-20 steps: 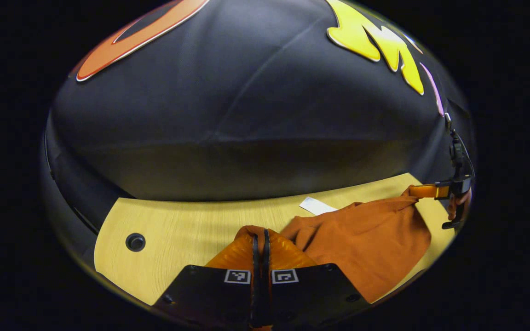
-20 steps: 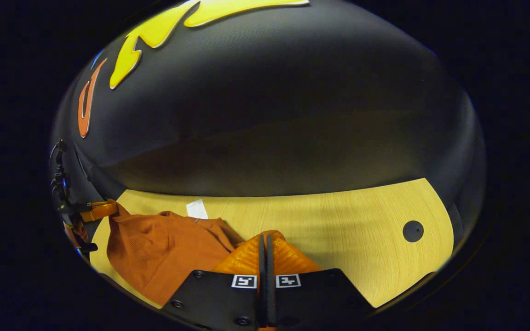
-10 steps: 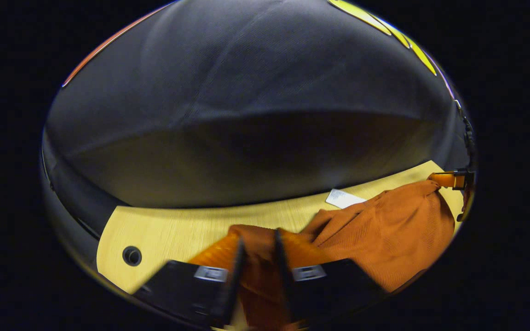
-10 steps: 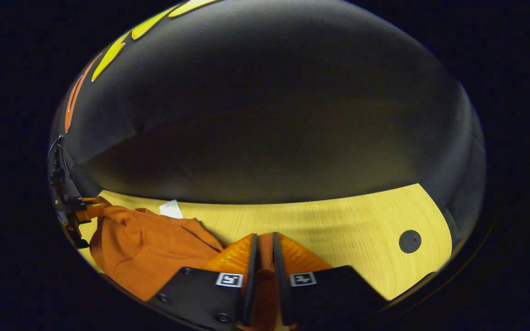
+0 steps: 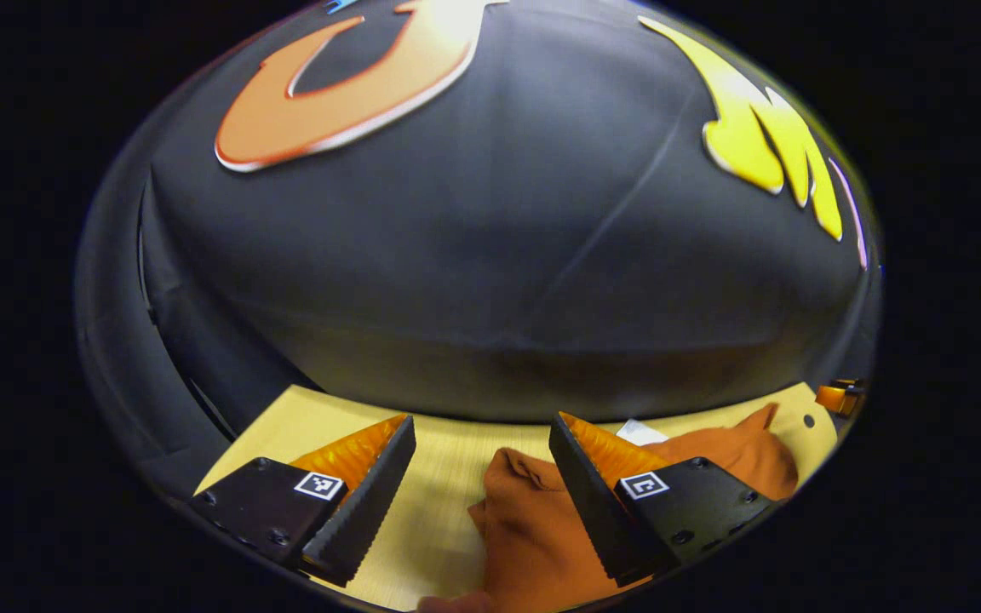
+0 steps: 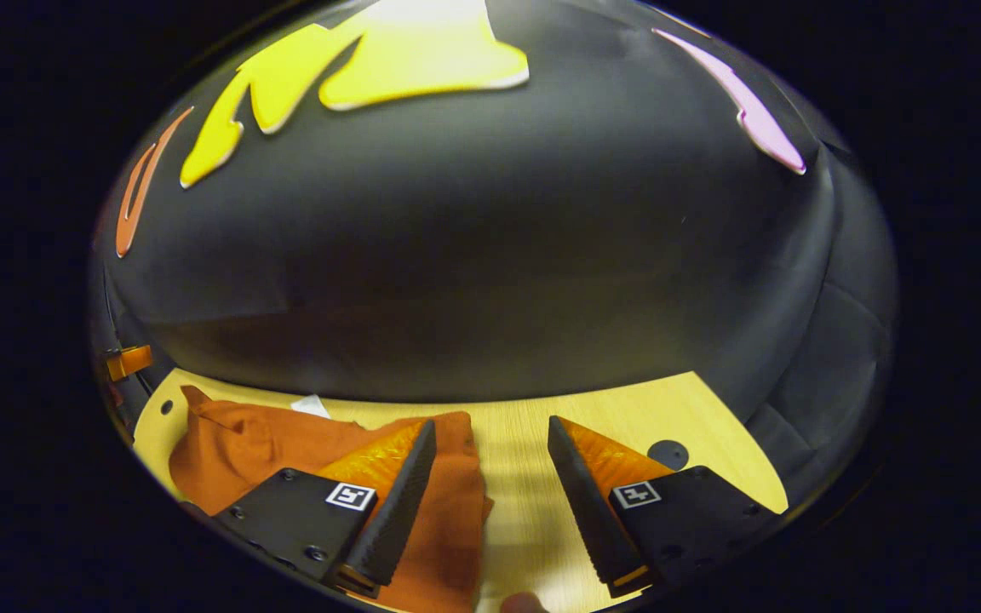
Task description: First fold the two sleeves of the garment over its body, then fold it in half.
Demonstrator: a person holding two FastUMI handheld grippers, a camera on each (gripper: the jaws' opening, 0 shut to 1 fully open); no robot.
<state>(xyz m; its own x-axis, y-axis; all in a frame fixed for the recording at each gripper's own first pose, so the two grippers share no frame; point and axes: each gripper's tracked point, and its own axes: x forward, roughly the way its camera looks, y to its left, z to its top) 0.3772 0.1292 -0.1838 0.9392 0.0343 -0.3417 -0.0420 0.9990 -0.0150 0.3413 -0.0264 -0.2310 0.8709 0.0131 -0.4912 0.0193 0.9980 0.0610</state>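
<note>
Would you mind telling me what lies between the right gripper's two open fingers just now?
In the right gripper view, bare wooden table lies between the right gripper fingers; the orange garment edge passes under the left-hand finger.

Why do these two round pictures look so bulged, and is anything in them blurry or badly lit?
Left gripper view: fisheye bends the table edge into a curve; the orange garment and the open left gripper look sharp. Right gripper view: same bulge; glare whitens the wall's top, a dark shadow band lies above the table, and the open right gripper is crisp.
</note>
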